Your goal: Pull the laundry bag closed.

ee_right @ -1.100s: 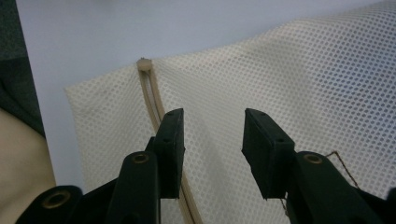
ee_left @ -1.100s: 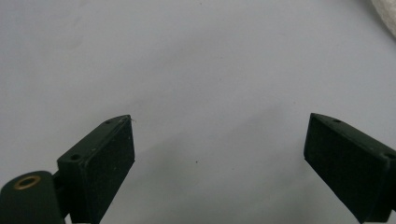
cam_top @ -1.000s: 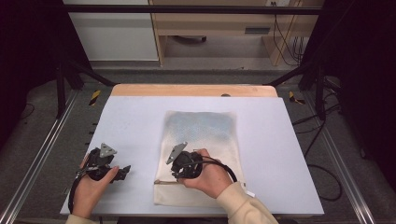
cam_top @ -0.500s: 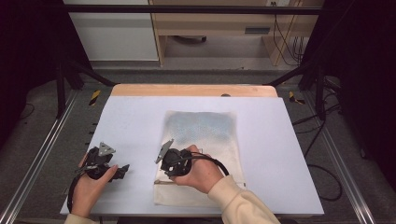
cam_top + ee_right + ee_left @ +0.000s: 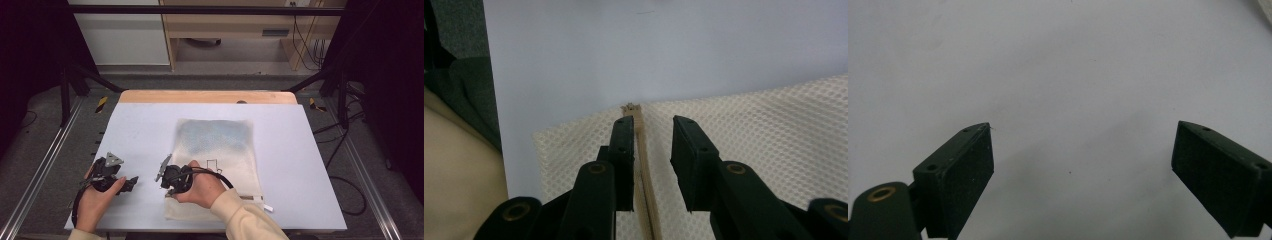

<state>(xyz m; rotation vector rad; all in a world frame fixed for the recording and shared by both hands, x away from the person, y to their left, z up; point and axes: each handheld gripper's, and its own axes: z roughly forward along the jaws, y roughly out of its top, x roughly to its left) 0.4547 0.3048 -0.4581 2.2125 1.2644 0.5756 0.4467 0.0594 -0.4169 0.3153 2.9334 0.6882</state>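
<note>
Your left gripper rests near the left front of the counter, its jaws spread wide over bare surface with nothing between them. To its right, your right gripper sits at the near left corner of the mesh bag, which lies flat at the counter's middle. Its jaws have just been closing; they straddle the bag's tan zipper strip, a narrow gap still showing beside one pad.

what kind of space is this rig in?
Probably a lab or workshop recording station, not a home. A white table sits inside a black metal frame, loose cables trail by a plain wooden bench behind, and a mesh bag lies on top.
</note>
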